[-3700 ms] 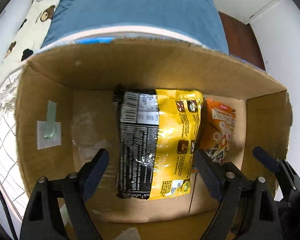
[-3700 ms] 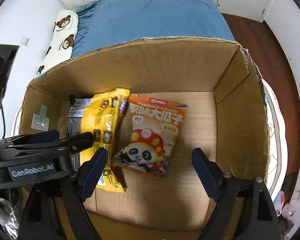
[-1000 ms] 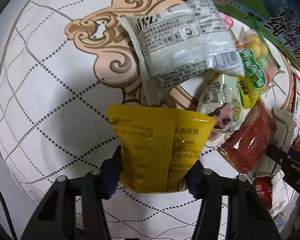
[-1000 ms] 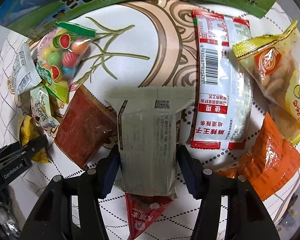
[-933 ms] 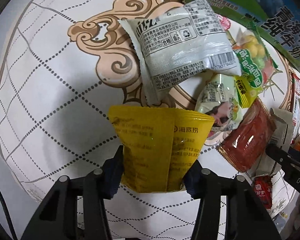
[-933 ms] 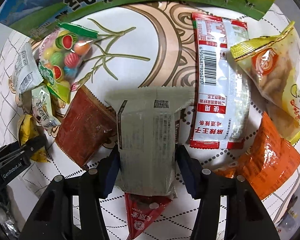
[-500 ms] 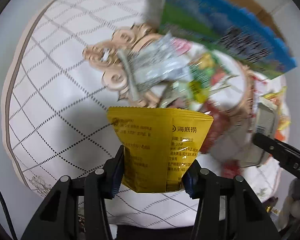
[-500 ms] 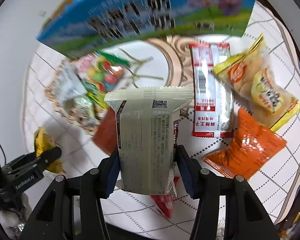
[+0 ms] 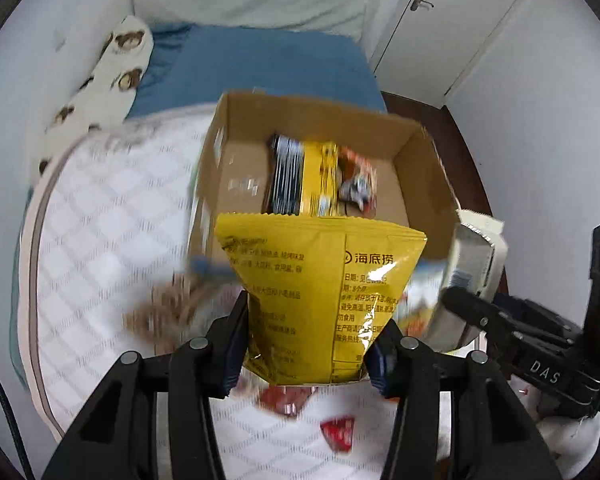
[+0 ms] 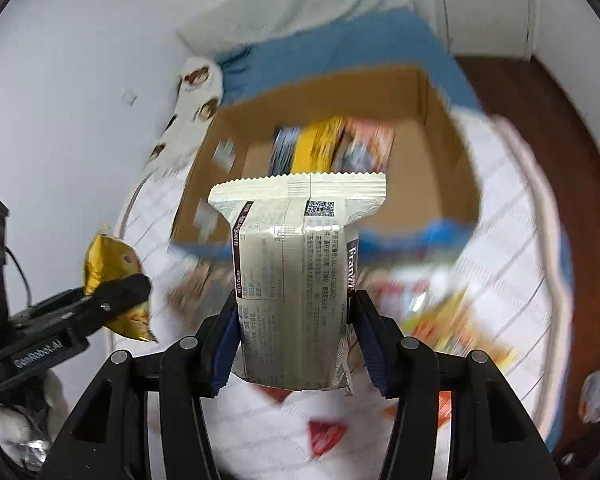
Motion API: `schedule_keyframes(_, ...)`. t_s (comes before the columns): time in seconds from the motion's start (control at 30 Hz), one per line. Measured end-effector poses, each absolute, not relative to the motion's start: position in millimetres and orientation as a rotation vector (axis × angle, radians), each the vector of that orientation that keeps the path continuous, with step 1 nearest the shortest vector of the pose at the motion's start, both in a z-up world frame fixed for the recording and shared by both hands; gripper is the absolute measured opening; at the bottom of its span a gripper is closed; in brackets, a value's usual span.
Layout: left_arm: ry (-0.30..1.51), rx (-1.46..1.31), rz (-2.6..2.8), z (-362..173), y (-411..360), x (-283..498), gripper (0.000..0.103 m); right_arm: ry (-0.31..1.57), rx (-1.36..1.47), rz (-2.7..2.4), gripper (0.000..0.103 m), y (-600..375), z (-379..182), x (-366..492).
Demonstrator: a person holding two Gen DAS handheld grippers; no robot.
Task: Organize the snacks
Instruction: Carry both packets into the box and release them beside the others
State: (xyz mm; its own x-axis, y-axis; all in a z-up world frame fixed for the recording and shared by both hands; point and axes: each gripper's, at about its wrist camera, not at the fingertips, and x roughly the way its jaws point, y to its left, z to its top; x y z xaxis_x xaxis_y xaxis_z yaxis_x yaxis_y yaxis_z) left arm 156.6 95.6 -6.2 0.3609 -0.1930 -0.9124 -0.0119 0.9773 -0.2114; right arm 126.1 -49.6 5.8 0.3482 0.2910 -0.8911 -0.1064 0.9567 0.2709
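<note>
Left wrist view: my left gripper is clamped on a yellow snack bag at centre frame. Above it sits the open cardboard box, holding a yellow-and-black packet and an orange packet. My right gripper pinches a cream wafer pack.
</note>
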Motion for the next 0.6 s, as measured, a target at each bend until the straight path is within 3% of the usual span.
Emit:
schedule_keyframes(0.33,1.324,-0.087,-0.014,-66,90,298,0.048,1.247,-0.025,0.08,0.056,-61,-23,278)
schedule_keyframes(0.6,1.445,-0.067,0.061,-130,104,364,0.049,1.329,-0.091,0.023,0.056,-63,-75,332)
